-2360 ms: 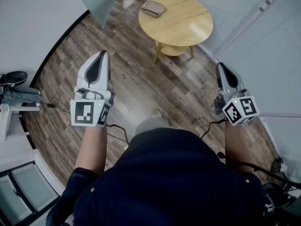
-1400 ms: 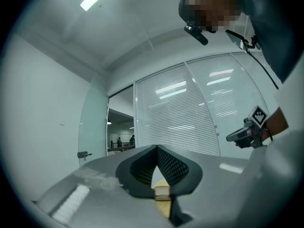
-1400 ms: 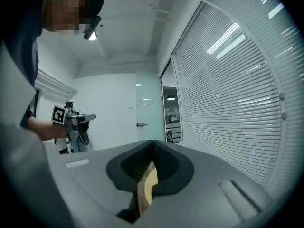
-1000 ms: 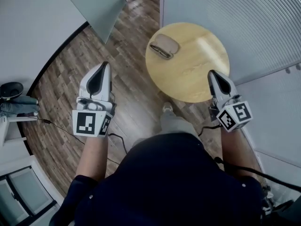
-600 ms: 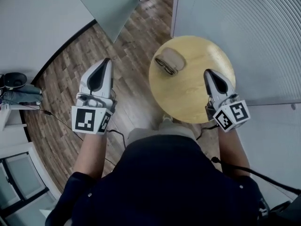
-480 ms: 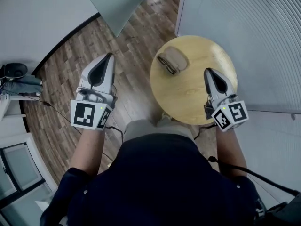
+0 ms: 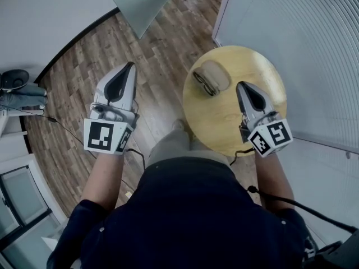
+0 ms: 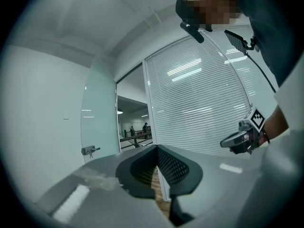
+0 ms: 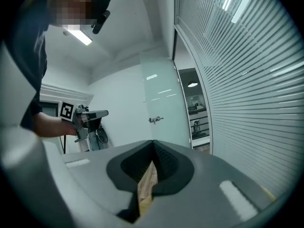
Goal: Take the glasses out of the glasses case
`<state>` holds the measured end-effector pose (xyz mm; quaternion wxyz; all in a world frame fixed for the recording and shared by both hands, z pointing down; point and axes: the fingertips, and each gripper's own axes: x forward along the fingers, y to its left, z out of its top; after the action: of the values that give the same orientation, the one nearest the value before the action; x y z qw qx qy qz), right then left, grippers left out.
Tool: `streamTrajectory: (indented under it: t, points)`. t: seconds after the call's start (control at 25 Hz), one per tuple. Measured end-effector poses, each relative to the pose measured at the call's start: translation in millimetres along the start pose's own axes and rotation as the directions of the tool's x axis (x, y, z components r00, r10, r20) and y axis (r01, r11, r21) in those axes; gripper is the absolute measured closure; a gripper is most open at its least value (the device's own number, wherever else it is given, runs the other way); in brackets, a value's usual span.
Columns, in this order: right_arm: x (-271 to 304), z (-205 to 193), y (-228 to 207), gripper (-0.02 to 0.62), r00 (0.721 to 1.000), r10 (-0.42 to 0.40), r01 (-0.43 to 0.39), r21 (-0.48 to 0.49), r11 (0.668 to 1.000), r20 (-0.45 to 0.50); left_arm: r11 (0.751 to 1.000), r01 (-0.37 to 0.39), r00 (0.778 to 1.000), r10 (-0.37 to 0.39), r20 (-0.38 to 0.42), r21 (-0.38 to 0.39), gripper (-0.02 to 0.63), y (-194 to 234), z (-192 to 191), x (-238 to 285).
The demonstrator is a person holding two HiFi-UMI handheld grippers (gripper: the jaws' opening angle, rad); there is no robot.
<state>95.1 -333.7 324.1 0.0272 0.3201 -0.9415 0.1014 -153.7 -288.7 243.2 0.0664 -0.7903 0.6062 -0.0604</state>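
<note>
A tan glasses case (image 7: 211, 75) lies on the far left part of a round wooden table (image 7: 263, 83); a dark rim shows along its left edge, and I cannot tell whether it is open. My right gripper (image 7: 241, 86) hovers over the table just right of the case, jaws together and empty (image 9: 152, 142). My left gripper (image 7: 131, 66) hangs over the wooden floor, well left of the table, also shut with nothing in it (image 8: 156, 148). Each gripper view looks up at walls and the other gripper, not at the case.
A wall of slatted blinds (image 7: 314, 32) runs close behind and right of the table. A glass door panel (image 7: 140, 1) stands at the back. Cables (image 7: 56, 122) trail over the floor at the left, by dark gear (image 7: 14, 80).
The person has walked up to the table. It has come from far ahead to right under my right gripper, and the case now lies close by. Both grippers stay shut.
</note>
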Motion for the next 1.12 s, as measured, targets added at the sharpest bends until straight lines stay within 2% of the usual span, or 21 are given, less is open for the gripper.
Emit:
streamTrajectory:
  t: [0.16, 0.28, 0.56, 0.76, 0.92, 1.12]
  points:
    - [26.0, -5.3, 2.1, 0.586, 1.0, 0.03, -0.03, 0.008, 1.0, 0.005, 1.0, 0.019, 1.0, -0.019, -0.003, -0.017, 0.601, 10.1, -16.1, 19.0]
    - [43.5, -18.3, 0.0, 0.586, 0.999, 0.039, -0.038, 0.005, 0.999, -0.027, 0.999, 0.029, 0.999, -0.03, -0.011, -0.037, 0.601, 12.8, -31.2, 33.0]
    - [76.7, -63.7, -29.0, 0.586, 0.992, -0.01, 0.012, 0.015, 1.0, -0.122, 0.992, 0.098, 0.992, -0.104, -0.076, -0.073, 0.601, 5.6, -79.7, 68.7]
    - [101.2, -113.2, -36.9, 0.586, 0.983, -0.017, 0.024, 0.038, 0.999, -0.183, 0.987, 0.13, 0.987, -0.138, -0.085, -0.089, 0.601, 2.4, -109.8, 84.1]
    - [119.1, -165.1, -47.2, 0.586, 0.964, 0.015, 0.001, 0.059, 0.998, -0.266, 0.982, 0.131, 0.981, -0.148, -0.122, -0.133, 0.601, -6.9, -145.9, 96.7]
    - [132.9, -212.7, -56.1, 0.583, 0.94, 0.024, -0.003, 0.064, 0.998, -0.341, 0.978, 0.155, 0.97, -0.177, -0.166, -0.14, 0.601, -10.3, -183.5, 104.4]
